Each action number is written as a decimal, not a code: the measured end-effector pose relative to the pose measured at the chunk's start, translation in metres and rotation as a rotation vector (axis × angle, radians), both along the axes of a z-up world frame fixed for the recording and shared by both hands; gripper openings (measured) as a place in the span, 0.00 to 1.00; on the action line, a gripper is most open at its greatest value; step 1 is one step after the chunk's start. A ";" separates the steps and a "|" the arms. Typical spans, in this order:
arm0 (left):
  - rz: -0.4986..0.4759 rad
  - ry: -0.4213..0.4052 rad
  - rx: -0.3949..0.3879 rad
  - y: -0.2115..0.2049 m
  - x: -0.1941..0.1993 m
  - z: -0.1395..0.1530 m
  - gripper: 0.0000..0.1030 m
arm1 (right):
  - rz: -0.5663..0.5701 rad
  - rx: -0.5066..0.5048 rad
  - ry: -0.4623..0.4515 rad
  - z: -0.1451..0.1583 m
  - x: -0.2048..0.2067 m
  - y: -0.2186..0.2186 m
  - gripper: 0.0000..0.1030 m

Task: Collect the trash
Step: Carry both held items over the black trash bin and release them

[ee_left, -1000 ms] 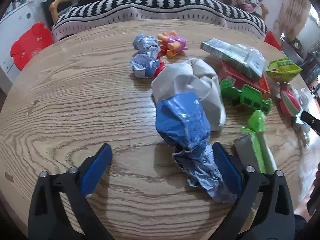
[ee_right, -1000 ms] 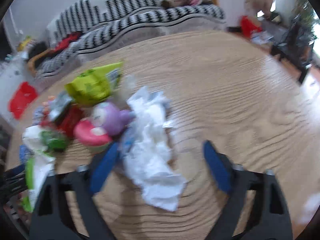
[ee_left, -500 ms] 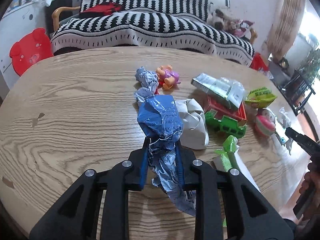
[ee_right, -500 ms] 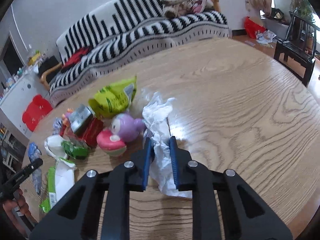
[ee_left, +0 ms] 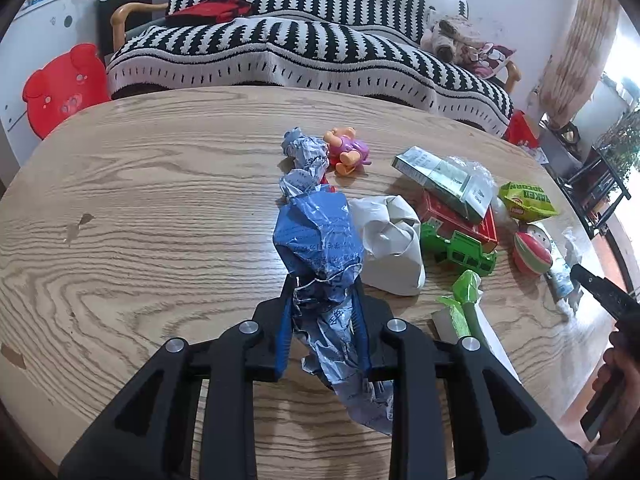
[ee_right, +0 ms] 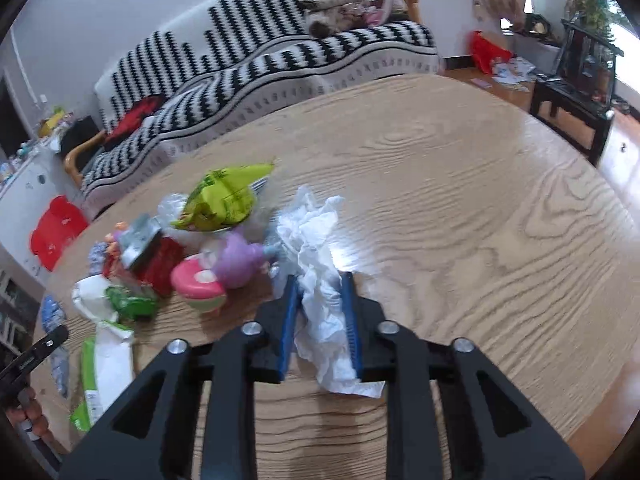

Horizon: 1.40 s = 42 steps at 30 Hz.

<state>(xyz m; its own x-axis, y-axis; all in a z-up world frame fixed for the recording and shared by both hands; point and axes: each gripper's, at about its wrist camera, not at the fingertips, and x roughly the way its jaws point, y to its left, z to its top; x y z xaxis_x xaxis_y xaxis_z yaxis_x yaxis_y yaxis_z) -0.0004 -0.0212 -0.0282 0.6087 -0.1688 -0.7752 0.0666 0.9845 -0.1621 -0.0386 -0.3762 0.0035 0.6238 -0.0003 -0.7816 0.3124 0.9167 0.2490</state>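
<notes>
My left gripper (ee_left: 323, 284) is shut on a crumpled blue wrapper (ee_left: 320, 232), which hangs above the wooden table (ee_left: 160, 220) with its tail trailing below the fingers. My right gripper (ee_right: 320, 280) holds a crumpled white tissue (ee_right: 308, 232) between its blue pads; its jaws are opening slightly, and the pads still touch the tissue. More trash lies on the table: a second blue-white wrapper (ee_left: 304, 156), a ball of white paper (ee_left: 390, 248), a green snack bag (ee_left: 526, 200), a silver-green packet (ee_left: 444, 180) and a green-white pack (ee_left: 464, 300).
Toys are mixed in with the trash: a pink doll (ee_left: 346, 150), a green truck (ee_left: 460, 248), a red box (ee_left: 460, 220), a red-white ball (ee_left: 532, 254) and a purple figure (ee_right: 236, 260). A striped sofa (ee_left: 300, 52) stands behind the table. Bare wood shows to the tissue's right (ee_right: 480, 220).
Both grippers went from wide open to shut on their items. The left one has lifted the blue wrapper off the table. The right one's pads have since parted a little around the tissue.
</notes>
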 end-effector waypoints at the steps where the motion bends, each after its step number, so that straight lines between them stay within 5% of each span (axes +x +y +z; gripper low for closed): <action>1: -0.001 -0.002 0.005 -0.001 0.000 0.000 0.24 | -0.017 0.017 -0.002 -0.002 0.001 -0.005 0.32; 8: -0.022 -0.001 0.008 -0.005 -0.001 0.001 0.24 | -0.061 0.072 0.013 -0.015 0.012 -0.018 0.34; 12: -0.032 0.011 0.003 -0.006 0.000 -0.001 0.24 | -0.052 0.064 0.051 -0.024 0.020 -0.018 0.44; 13: -0.036 0.013 0.001 -0.006 -0.001 -0.001 0.24 | -0.048 0.054 0.049 -0.024 0.022 -0.017 0.43; 15: -0.041 0.011 0.003 -0.008 -0.001 -0.001 0.24 | -0.040 0.067 0.049 -0.026 0.024 -0.018 0.20; 16: -0.046 0.010 0.007 -0.009 -0.002 -0.001 0.24 | -0.038 0.072 0.045 -0.026 0.024 -0.019 0.19; 28: -0.116 -0.061 0.022 -0.022 -0.022 0.031 0.22 | -0.096 0.026 -0.079 0.023 -0.024 -0.021 0.17; 36: -0.291 -0.181 0.044 -0.107 -0.084 0.092 0.22 | -0.095 -0.016 -0.122 0.075 -0.105 -0.048 0.17; 42: -0.478 -0.207 0.042 -0.200 -0.155 0.101 0.22 | -0.070 -0.082 -0.125 0.112 -0.198 -0.067 0.17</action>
